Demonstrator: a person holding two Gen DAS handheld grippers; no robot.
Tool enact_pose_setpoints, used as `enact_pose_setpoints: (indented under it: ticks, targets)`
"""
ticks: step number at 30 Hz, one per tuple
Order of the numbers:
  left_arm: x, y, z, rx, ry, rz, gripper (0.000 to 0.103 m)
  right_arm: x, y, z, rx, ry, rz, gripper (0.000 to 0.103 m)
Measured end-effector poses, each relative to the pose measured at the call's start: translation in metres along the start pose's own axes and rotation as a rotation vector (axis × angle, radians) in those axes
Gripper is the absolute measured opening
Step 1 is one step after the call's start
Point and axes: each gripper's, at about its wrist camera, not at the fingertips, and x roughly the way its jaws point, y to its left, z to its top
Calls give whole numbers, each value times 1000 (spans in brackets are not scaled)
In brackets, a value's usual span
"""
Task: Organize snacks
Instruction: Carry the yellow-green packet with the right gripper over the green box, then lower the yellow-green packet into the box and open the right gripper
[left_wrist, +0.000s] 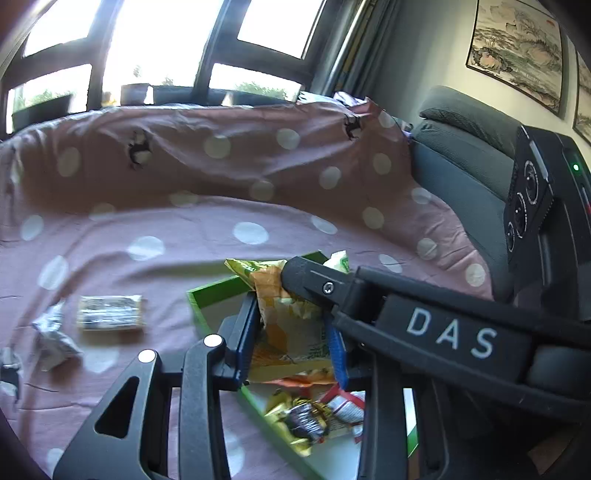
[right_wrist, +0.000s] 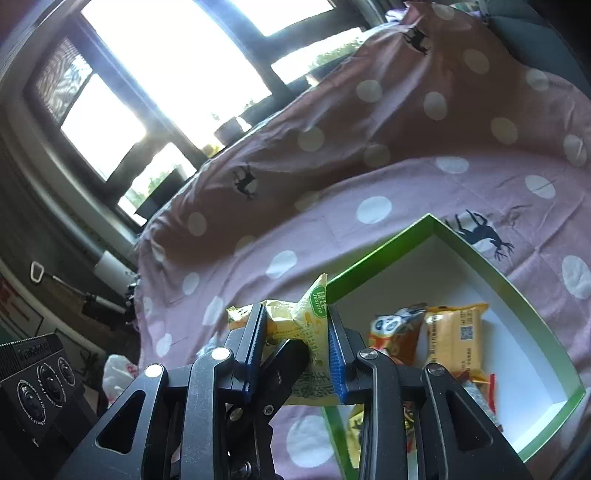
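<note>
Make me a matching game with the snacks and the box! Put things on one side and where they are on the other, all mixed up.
Things:
1. yellow snack packet
2. panda packet
3. silver packet
4. green box

Places:
A. lying on the pink spotted cloth, outside the box
B. pinched between gripper fingers
C. inside the box
D. sitting on the cloth, holding snacks

Pairs: 1-B, 2-C, 3-A, 4-D

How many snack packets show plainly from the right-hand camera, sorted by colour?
Yellow packet, clamped in the right hand-held gripper: 1
Orange panda-face packet, in the green box: 1
Plain orange packet, in the box: 1
Total: 3; more packets are partly hidden.
</note>
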Motion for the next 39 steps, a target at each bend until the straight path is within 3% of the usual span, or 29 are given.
enact_pose_setpoints:
  ticks: [9,18,39]
  targets:
    - [58,-13,-9,-18,134,-99,33,15,-54,4,143,45,-138,34]
    - [74,-13,-12,-42,197,-122,33,24,-65,2,177,93,-177,35]
    - [102,-13,-23,-53,274,-87,34,45,-86,-2,230,179,-234,35]
